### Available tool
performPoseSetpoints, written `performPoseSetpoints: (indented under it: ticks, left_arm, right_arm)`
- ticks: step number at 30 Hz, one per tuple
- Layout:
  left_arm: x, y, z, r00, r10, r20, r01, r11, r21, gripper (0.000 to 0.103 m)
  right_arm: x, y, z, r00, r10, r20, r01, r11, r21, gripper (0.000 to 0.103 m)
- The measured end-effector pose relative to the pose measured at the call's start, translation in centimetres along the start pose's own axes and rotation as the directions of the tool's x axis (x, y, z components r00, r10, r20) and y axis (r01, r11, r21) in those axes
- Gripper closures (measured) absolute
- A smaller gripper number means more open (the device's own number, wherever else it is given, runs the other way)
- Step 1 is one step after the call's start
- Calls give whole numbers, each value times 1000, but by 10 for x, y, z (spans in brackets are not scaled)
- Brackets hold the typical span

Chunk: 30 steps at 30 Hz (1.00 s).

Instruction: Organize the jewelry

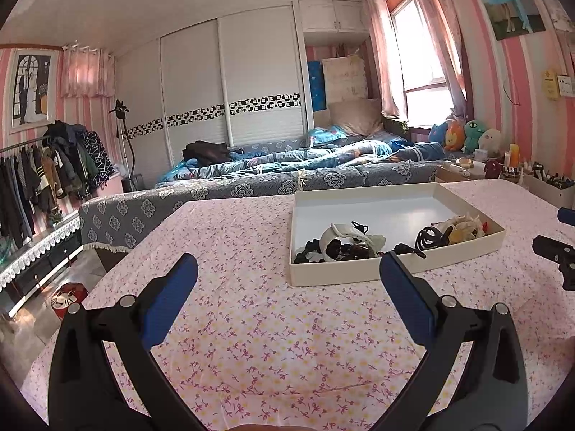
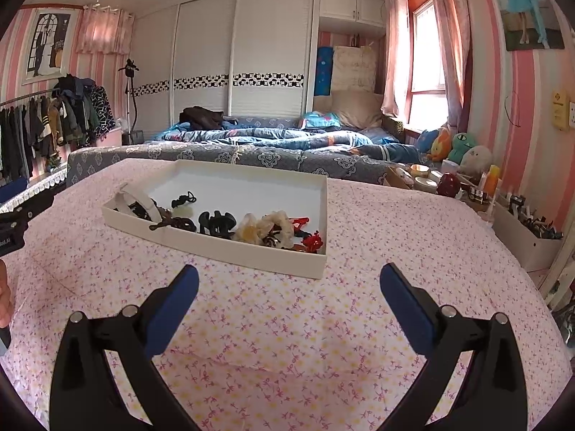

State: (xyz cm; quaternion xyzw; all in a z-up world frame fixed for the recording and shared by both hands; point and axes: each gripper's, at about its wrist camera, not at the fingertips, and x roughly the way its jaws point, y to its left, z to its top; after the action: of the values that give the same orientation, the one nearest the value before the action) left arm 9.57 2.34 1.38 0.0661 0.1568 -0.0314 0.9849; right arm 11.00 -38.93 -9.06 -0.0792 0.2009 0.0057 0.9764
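A shallow white box (image 1: 345,276) (image 2: 251,256) lies on the pink floral tablecloth (image 1: 251,323) (image 2: 287,330). Inside it lie several hair accessories: a white headband (image 1: 332,235) (image 2: 138,197), black clips (image 1: 429,239) (image 2: 215,222), cream scrunchies (image 1: 461,228) (image 2: 267,228) and a red clip (image 2: 312,242). My left gripper (image 1: 287,273) hovers open over the cloth, near the box's front left corner, with nothing between its fingers. My right gripper (image 2: 287,280) is open and empty in front of the box's near right corner. Each gripper shows at the edge of the other's view.
Behind the table stands a bed (image 1: 287,176) (image 2: 251,151) with rumpled blue bedding. A white bin of small items (image 2: 528,237) and bottles sit at the table's right edge. Plush toys (image 1: 467,136) line the windowsill; a clothes rack (image 1: 43,172) stands left.
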Motion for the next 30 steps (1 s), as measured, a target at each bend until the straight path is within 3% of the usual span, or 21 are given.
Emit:
performPoseSetpoints:
  ticks: [30]
  left_arm:
    - [1, -2, -1, 1000, -11, -9, 11, 1000, -9, 3]
  right_arm:
    - [-1, -1, -2, 1000, -6, -1, 6, 1000, 6, 2]
